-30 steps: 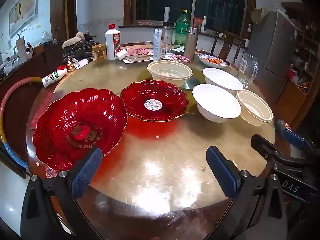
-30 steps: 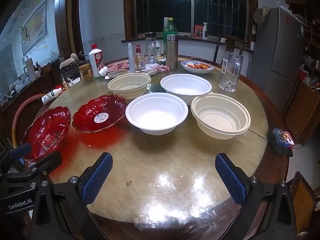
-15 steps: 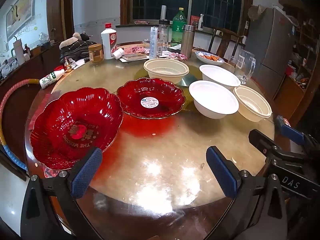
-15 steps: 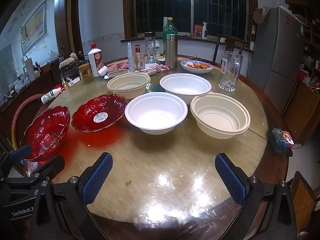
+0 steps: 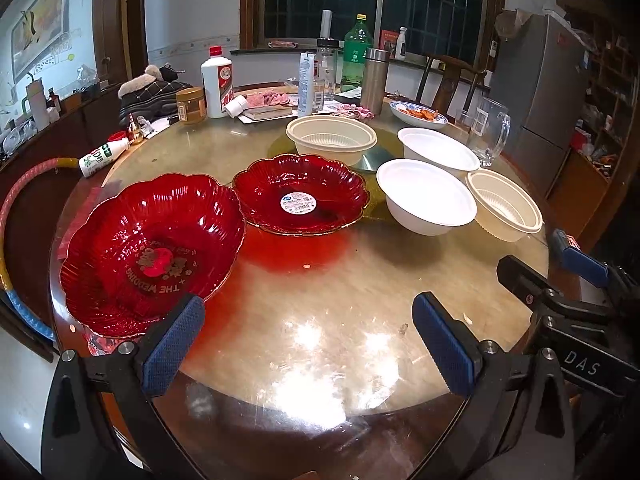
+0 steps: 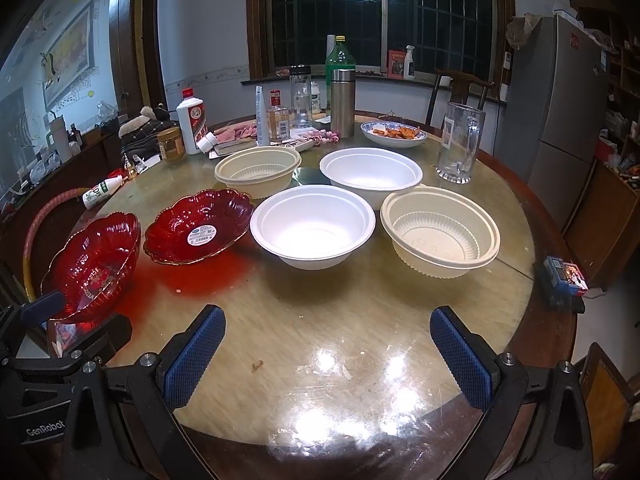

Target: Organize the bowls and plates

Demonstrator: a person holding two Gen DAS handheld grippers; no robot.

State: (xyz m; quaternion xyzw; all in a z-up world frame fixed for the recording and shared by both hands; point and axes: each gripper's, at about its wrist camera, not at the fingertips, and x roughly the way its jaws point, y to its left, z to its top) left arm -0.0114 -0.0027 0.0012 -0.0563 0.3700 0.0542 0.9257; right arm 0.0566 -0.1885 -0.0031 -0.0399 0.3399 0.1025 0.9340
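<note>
Two red glass scalloped plates lie on the round table: a larger one [image 5: 148, 252] [image 6: 94, 266] near the left edge and a smaller one with a white sticker [image 5: 300, 194] [image 6: 200, 226] behind it. Two white bowls [image 6: 314, 226] [image 6: 370, 172] and two cream ribbed bowls [image 6: 440, 230] [image 6: 258, 170] stand to their right. My left gripper [image 5: 306, 336] hovers open over the table's near edge, its left pad beside the large red plate's rim. My right gripper [image 6: 328, 356] is open above bare tabletop, in front of the near white bowl. Neither holds anything.
The back of the table [image 6: 320, 304] holds bottles, a steel flask [image 6: 343, 102], a glass mug [image 6: 459, 146], a jar and a dish of food [image 6: 394, 135]. A small box [image 6: 564, 276] lies at the right edge. A fridge [image 6: 560, 100] stands at the right, a chair behind.
The left gripper has drawn back and risen slightly, so the plates sit a little farther off. The right gripper barely moved. Nothing was grasped.
</note>
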